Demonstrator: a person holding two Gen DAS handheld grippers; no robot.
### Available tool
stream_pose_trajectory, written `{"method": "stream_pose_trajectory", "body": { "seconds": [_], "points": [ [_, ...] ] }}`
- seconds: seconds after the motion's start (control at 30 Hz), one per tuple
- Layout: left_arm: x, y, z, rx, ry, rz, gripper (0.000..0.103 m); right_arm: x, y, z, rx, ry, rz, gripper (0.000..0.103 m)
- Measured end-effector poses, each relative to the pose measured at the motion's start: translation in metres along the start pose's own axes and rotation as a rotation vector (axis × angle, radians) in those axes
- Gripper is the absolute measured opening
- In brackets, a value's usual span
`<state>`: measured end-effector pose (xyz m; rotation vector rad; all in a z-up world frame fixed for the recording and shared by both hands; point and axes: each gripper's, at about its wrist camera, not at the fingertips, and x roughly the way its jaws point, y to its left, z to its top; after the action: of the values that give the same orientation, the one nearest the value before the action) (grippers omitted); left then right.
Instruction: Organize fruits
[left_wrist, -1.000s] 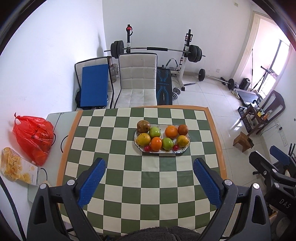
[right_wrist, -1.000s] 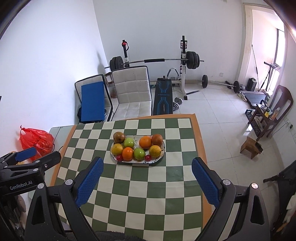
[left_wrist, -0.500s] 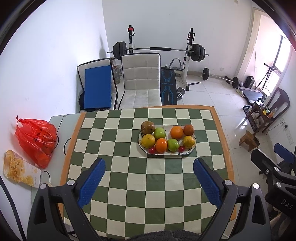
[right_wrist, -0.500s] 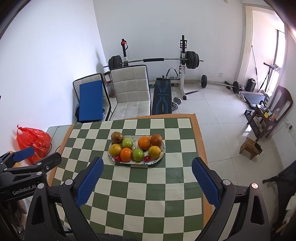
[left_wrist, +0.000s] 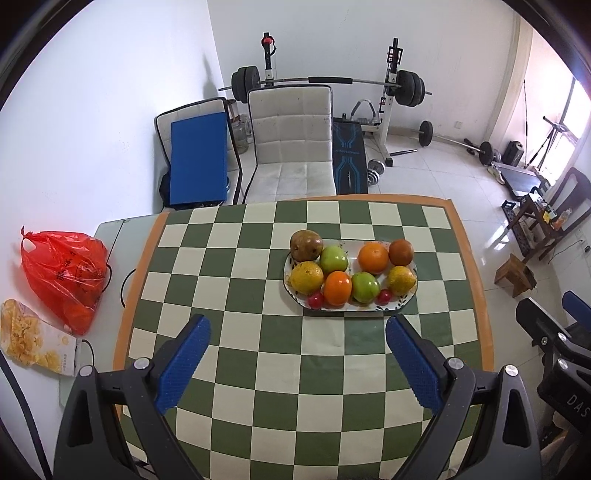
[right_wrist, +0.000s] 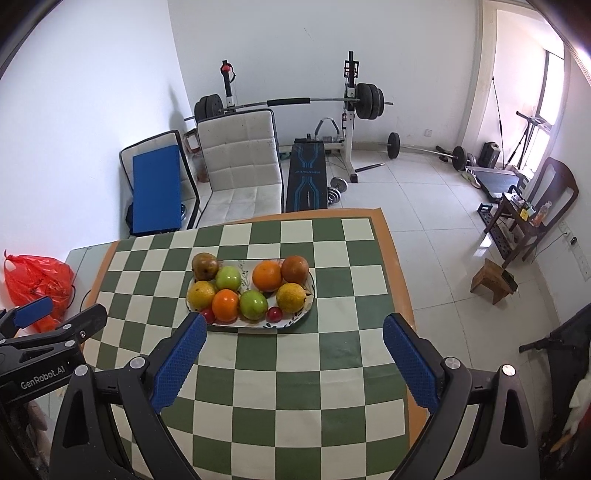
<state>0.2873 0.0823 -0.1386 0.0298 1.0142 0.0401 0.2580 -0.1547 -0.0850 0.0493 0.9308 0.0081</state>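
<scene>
Since the earlier frames both cameras have pulled back and shifted: the plate sits further right in the left view, further left in the right view, and more of the table shows. Fruit layout unchanged.

Left wrist view: left gripper is empty, its blue pads spread wide, hovering over the checkered table. Plate is at 12 to 1 o'clock from the gripper, well apart from it. On it, back row: brown pear, green apple, orange, dark red-brown fruit. Front row: yellow fruit, second orange, second green apple, second yellow fruit. Two small red fruits sit at the front rim. Red bag at 9 o'clock, off the cloth, with a snack packet below it. White chair at 12 o'clock beyond the table.

Right wrist view: right gripper is likewise empty with pads wide apart. Plate is at 11 to 12 o'clock, its near-left rim just behind the left pad. The left gripper's body shows at 9 o'clock.
</scene>
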Motion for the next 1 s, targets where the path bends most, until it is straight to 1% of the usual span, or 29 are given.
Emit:
{"method": "stream_pose_trajectory", "body": {
  "seconds": [0.27,0.37,0.73,0.77,0.8,1.0],
  "points": [
    [0.027,-0.006,0.002,0.015,0.035,0.011,0.097,0.043,-0.004,-0.003,0.002,0.056,-0.007,0.098],
    [0.030,-0.007,0.002,0.017,0.038,0.012,0.097,0.051,-0.004,-0.005,0.002,0.068,-0.009,0.098],
    [0.037,-0.007,0.001,0.024,0.024,-0.002,0.097,0.056,-0.005,-0.005,0.002,0.065,-0.011,0.099],
    [0.037,-0.006,0.001,0.023,0.024,-0.002,0.098,0.057,-0.005,-0.005,0.001,0.064,-0.012,0.101],
    [0.037,-0.006,0.001,0.023,0.023,-0.003,0.103,0.055,-0.006,-0.005,-0.001,0.063,-0.011,0.101],
    [0.033,-0.004,0.001,0.012,0.016,-0.007,0.103,0.055,-0.005,-0.005,0.001,0.063,-0.014,0.101]
  ]
}}
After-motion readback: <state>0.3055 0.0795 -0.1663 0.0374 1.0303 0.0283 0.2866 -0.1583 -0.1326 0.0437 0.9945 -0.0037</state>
